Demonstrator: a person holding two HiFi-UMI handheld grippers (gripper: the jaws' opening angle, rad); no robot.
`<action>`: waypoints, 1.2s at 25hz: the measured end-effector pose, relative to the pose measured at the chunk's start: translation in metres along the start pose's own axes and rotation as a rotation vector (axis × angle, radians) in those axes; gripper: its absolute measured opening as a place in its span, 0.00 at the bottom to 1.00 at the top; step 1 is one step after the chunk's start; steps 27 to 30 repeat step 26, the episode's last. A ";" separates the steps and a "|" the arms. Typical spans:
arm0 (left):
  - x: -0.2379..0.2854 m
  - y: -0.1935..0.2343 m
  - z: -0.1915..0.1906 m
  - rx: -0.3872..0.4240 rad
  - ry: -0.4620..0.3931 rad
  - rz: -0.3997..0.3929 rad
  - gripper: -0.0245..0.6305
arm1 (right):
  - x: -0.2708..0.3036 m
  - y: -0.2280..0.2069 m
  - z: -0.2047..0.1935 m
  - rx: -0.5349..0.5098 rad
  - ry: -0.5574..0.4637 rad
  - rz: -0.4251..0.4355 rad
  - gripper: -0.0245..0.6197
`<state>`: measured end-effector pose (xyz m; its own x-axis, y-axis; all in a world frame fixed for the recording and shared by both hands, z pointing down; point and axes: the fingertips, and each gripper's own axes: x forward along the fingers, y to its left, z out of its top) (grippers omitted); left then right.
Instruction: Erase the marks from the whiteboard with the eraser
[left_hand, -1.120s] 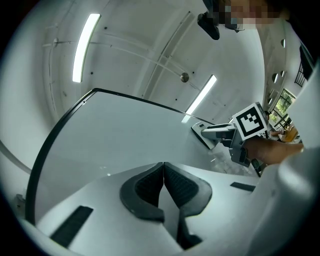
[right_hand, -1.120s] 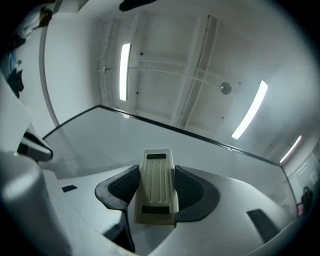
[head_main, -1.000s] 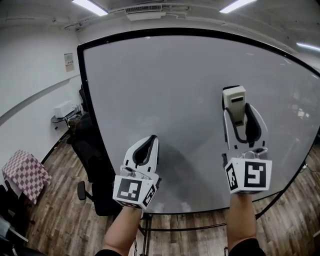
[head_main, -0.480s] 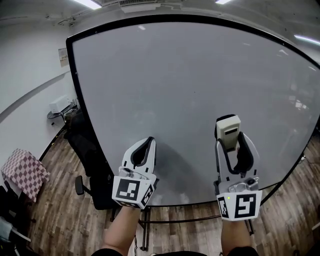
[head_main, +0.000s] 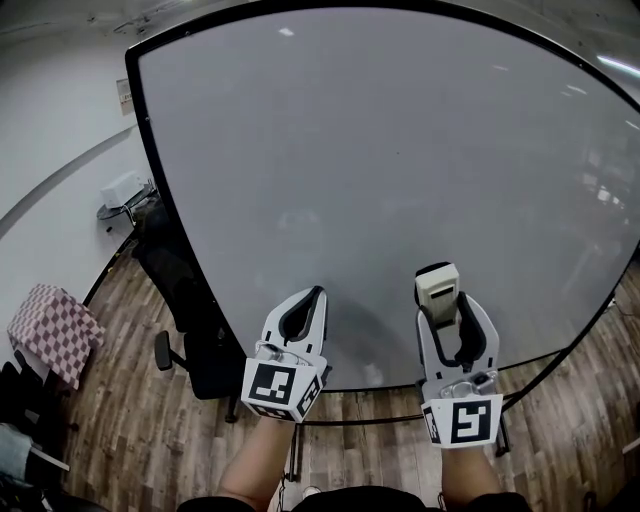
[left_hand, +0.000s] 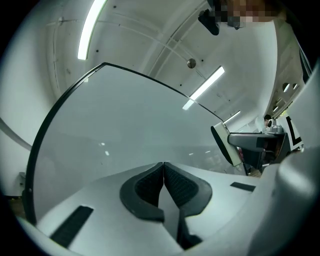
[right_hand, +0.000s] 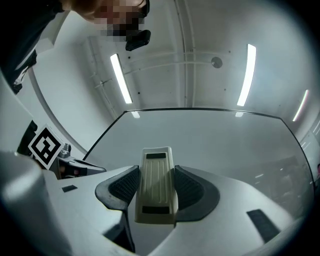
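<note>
Low and right of centre in the head view: right gripper (head_main: 447, 306), jaws parted only by the width of a cream plastic eraser (head_main: 438, 287) and clamped on its two long sides. Sticks up past the fingertips, with the eraser's upper end lying over the lower part of the whiteboard (head_main: 380, 150); cannot tell from this angle whether touching the surface.

At the centre of the right gripper view, the same grip from close up: ribbed back of the eraser (right_hand: 156, 182) facing the camera, dark textured pads (right_hand: 124, 186) pressed against either side, board (right_hand: 215, 145) spread behind.

Low and left of centre in the head view: left gripper (head_main: 310, 298), jaws fully together, holding nothing. At lower centre of the left gripper view, dark pads (left_hand: 145, 187) meeting along a single seam, tips aimed at the whiteboard (left_hand: 125, 125). Toward the right edge of that view, the eraser (left_hand: 222, 145) seen side-on, dark felt face turned toward the board.

Across most of the head view: black-framed board, pale grey and glossy, dotted with small reflections of lights. Along the left of the frame: black office chair (head_main: 185, 300) beside the board's edge, checked cloth (head_main: 50, 335) at far left, wooden plank floor (head_main: 130, 430) below.
</note>
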<state>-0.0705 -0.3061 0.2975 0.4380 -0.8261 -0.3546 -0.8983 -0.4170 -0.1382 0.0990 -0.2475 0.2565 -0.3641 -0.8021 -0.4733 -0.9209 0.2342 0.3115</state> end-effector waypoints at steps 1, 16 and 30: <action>0.000 -0.001 -0.004 -0.004 0.006 -0.002 0.07 | 0.000 0.003 -0.003 -0.006 0.006 0.001 0.41; 0.000 -0.011 -0.015 -0.002 0.034 -0.015 0.07 | 0.002 0.010 -0.012 -0.008 0.000 -0.005 0.41; 0.003 -0.018 -0.016 -0.033 0.046 -0.033 0.07 | 0.000 0.009 -0.019 -0.012 0.027 -0.010 0.41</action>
